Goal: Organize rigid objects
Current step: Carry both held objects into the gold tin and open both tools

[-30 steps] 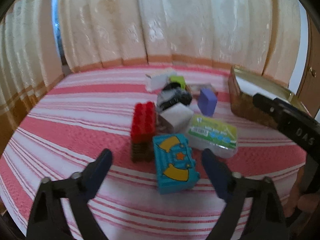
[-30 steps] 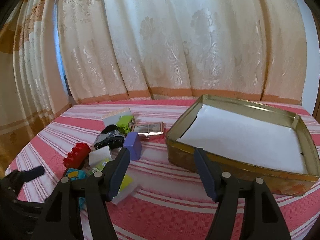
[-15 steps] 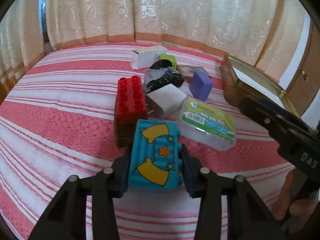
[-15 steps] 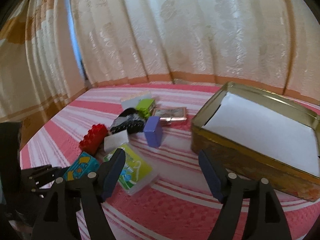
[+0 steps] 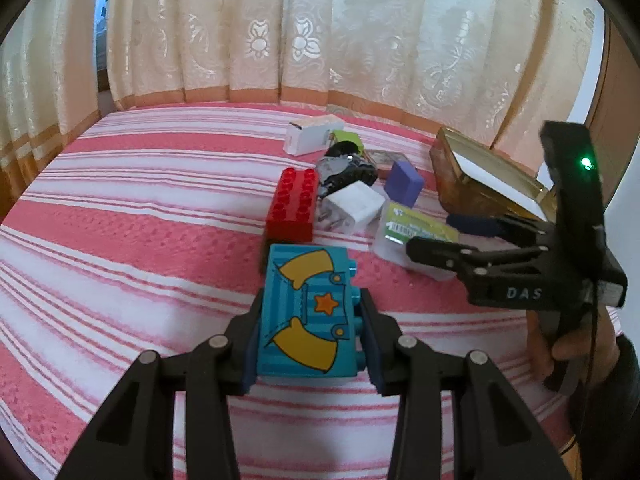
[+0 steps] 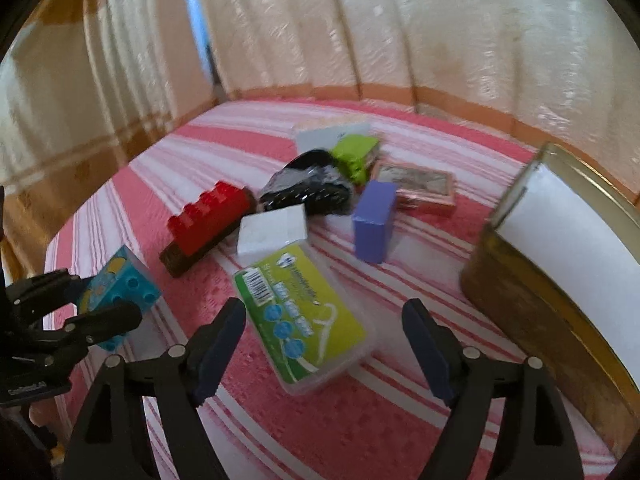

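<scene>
While the left tongs (image 5: 308, 344) clenched the teal block (image 5: 310, 312), the right tongs (image 6: 324, 344), jaws widening, needed to straddle the floss-pick case (image 6: 304, 316) squarely.

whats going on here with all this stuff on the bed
A person is sorting small objects on a pink striped cover, a claw in each hand. The left claw is shut on a blue toy block. The right claw, whose jaws have just been opening, hangs open over a green-labelled plastic case, not touching it. The gold tin at the right holds none of the objects yet.
</scene>
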The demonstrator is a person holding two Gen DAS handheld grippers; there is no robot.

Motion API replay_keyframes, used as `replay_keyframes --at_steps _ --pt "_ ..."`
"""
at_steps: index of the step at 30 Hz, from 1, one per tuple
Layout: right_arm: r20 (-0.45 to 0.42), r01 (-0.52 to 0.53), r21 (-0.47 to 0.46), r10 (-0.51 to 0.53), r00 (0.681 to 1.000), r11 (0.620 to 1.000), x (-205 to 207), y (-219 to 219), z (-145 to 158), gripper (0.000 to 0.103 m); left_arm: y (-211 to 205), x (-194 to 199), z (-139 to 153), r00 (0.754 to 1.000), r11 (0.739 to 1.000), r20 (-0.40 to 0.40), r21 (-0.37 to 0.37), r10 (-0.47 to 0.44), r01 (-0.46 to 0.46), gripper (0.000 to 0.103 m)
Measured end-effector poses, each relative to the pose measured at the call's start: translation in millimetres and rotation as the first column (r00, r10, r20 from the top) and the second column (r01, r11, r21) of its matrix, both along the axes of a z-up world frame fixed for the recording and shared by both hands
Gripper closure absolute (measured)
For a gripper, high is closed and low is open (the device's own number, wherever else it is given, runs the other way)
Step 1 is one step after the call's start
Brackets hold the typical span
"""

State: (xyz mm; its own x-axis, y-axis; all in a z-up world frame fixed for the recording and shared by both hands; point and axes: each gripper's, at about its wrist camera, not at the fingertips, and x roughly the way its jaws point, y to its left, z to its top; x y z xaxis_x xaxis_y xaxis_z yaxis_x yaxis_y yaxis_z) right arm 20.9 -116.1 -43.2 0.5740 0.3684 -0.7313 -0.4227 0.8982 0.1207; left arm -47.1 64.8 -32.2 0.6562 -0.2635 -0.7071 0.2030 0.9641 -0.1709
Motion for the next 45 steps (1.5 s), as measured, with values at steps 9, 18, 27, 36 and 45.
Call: replay_keyframes --at_steps 9,18,27,36,45 --pt "-0.005 -0.085 -0.051 0.085 0.996 0.995 0.9 17.7 -7.2 0.037 7.7 0.2 5.2 0.997 0.997 0.027 0.023 0.072 -0.072 0.062" --pt "-0.016 -0.074 0.051 0.075 0.997 0.996 -3.6 -3.0 -0.8 0.038 -10.3 0.6 17.3 0.994 0.996 0.072 0.030 0.088 -0.090 0.062" --pt "0.123 0.006 0.267 -0.040 0.992 0.964 -19.4 -66.0 37.6 0.038 -50.5 10.4 44.1 0.986 0.998 0.158 0.031 0.048 -0.053 0.062" --pt "0.215 0.200 0.369 -0.292 0.932 0.908 -31.4 -160.5 56.1 0.038 -115.2 24.4 66.1 0.971 0.998 0.231 0.032 -0.067 0.061 0.062" --pt "0.230 0.397 0.330 -0.480 0.847 0.857 -39.2 -235.9 54.5 0.038 -188.3 41.9 74.5 0.940 0.983 0.291 0.066 -0.181 0.169 0.062"
